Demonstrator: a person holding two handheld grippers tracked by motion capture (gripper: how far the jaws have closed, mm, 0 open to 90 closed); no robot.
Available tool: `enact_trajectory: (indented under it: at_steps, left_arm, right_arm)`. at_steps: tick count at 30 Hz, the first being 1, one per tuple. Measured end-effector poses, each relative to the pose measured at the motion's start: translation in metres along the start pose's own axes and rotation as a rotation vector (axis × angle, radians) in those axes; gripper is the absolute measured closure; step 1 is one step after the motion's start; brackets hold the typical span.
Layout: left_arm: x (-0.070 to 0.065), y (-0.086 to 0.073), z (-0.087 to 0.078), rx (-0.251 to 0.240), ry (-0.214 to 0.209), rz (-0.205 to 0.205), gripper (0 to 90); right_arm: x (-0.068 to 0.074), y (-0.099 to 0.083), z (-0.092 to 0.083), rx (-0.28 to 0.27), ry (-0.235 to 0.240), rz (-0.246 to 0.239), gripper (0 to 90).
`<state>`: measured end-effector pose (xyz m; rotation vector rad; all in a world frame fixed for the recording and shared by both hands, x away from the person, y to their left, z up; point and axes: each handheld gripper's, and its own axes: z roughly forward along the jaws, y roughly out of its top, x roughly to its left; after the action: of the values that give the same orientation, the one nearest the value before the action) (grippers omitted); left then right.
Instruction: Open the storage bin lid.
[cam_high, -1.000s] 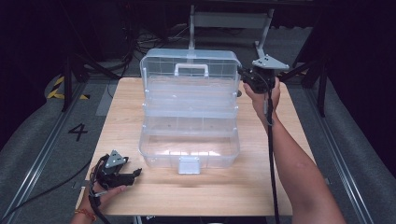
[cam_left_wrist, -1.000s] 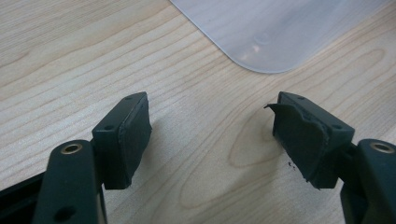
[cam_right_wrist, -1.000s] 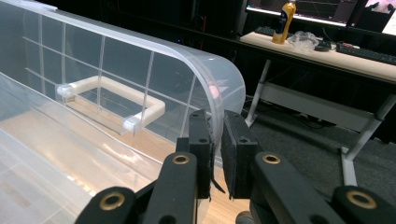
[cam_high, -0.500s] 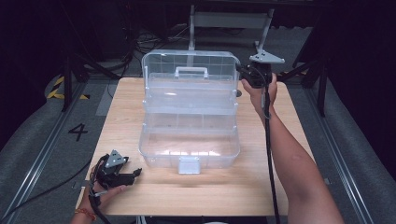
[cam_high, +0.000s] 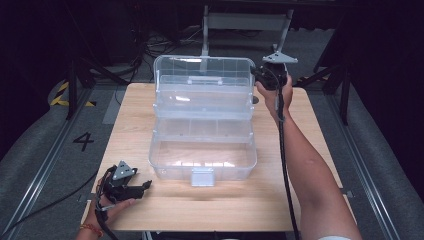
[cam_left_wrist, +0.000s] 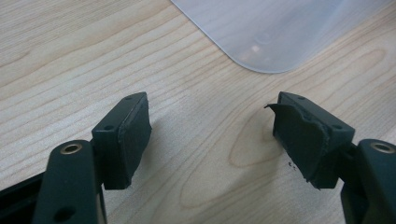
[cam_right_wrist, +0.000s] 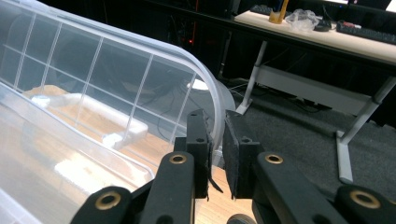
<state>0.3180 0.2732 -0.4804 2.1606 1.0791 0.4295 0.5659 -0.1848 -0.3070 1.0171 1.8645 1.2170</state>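
One clear plastic organiser box sits mid-table on the wooden table, its base toward the near edge and its gridded lid standing up at the far side. A small latch tab hangs at the near wall. The right gripper is at the lid's far right corner; in the right gripper view its jaws are pinched narrow on the lid's curved rim. The grip is thin and at one corner only, so I judge the smooth plastic could slip out and the lid drop forward or fall back, or a sideways pull could twist the lid and drag the light box across the wood. The left gripper rests near the near left corner, jaws wide with nothing between them, too far off to steady the base.
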Motion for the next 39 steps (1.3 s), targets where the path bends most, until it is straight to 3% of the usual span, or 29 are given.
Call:
enact_trajectory:
  at_steps: [14, 27, 32, 39]
  left_arm:
    - [0.000, 0.000, 0.000, -0.001, 0.000, -0.001, 28.1]
    - [0.000, 0.000, 0.000, -0.001, -0.001, -0.002, 28.1]
    - [0.000, 0.000, 0.000, -0.004, -0.001, -0.001, 28.1]
    - [0.000, 0.000, 0.000, -0.003, 0.000, 0.000, 28.0]
  right_arm:
    - [-0.004, -0.004, 0.012, 0.012, -0.005, 0.011, 81.6]
    - [-0.007, -0.002, 0.025, 0.064, -0.010, 0.006, 81.2]
    - [-0.009, -0.005, 0.029, 0.073, -0.003, 0.031, 81.2]
    - [-0.008, -0.008, 0.035, 0.082, -0.026, 0.026, 80.9]
